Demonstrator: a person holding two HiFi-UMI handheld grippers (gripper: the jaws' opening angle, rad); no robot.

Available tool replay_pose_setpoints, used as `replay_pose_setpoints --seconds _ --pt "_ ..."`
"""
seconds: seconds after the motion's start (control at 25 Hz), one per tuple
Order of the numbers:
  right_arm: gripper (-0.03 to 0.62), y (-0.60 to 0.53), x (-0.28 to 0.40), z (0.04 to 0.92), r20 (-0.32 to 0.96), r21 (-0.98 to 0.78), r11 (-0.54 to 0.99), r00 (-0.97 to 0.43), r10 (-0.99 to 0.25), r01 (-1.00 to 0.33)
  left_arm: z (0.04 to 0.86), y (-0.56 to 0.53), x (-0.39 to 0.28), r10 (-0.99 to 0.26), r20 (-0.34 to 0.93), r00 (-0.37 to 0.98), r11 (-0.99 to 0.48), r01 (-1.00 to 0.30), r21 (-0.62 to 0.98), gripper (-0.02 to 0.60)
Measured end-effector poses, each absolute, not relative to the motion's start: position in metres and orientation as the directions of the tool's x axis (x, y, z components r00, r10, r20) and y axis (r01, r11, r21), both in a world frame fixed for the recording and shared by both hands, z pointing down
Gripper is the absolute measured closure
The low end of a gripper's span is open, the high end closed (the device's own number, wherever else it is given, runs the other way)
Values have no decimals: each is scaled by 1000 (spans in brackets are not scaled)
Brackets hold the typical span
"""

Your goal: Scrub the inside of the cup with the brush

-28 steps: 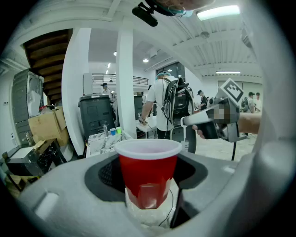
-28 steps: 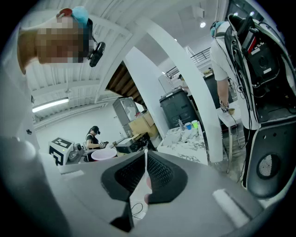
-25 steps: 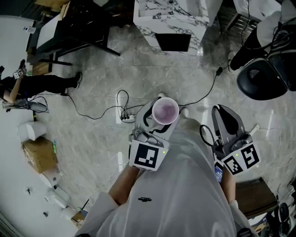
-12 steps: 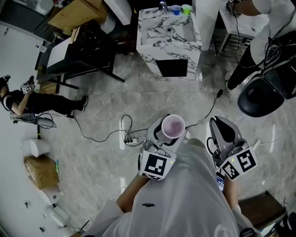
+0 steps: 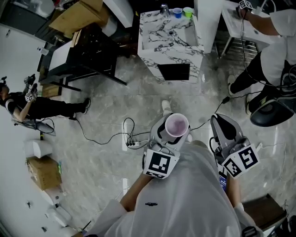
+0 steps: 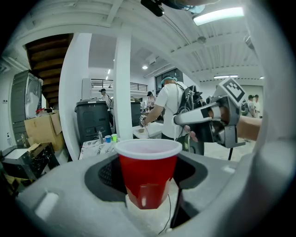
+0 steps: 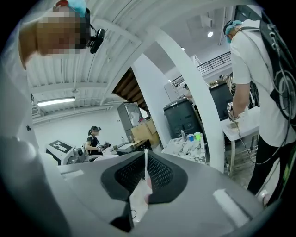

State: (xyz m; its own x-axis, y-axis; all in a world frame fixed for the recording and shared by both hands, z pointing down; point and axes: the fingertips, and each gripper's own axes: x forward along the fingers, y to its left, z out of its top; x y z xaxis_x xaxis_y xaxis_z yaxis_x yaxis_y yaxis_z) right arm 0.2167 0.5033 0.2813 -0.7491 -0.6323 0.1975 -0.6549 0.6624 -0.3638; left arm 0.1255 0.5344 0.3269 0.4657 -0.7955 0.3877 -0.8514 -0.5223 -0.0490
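A red plastic cup with a white rim stands upright between the jaws of my left gripper, held out in front of the person above the floor. In the left gripper view the cup fills the middle, and the left gripper is shut on its lower part. My right gripper hangs to the right of the cup, apart from it. Its jaws meet along a thin pale slit in the right gripper view, with nothing held that I can make out. No brush shows in any view.
A marble-topped counter with a sink stands ahead, with small blue and green cups at its back. A power strip and cables lie on the floor at the left. Other people stand at the far left and top right. A black chair is at the right.
The person has walked forward, so the marble counter has come further into view. The cup stays held in the left gripper, and the right gripper keeps its place beside it.
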Motion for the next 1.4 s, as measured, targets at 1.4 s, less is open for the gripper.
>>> replay_pose_setpoints --seconds 1.4 --pt "571 103 -17 269 231 -327 598 -675 -700 -732 327 133 -107 -737 380 559 -598 -801 17 291"
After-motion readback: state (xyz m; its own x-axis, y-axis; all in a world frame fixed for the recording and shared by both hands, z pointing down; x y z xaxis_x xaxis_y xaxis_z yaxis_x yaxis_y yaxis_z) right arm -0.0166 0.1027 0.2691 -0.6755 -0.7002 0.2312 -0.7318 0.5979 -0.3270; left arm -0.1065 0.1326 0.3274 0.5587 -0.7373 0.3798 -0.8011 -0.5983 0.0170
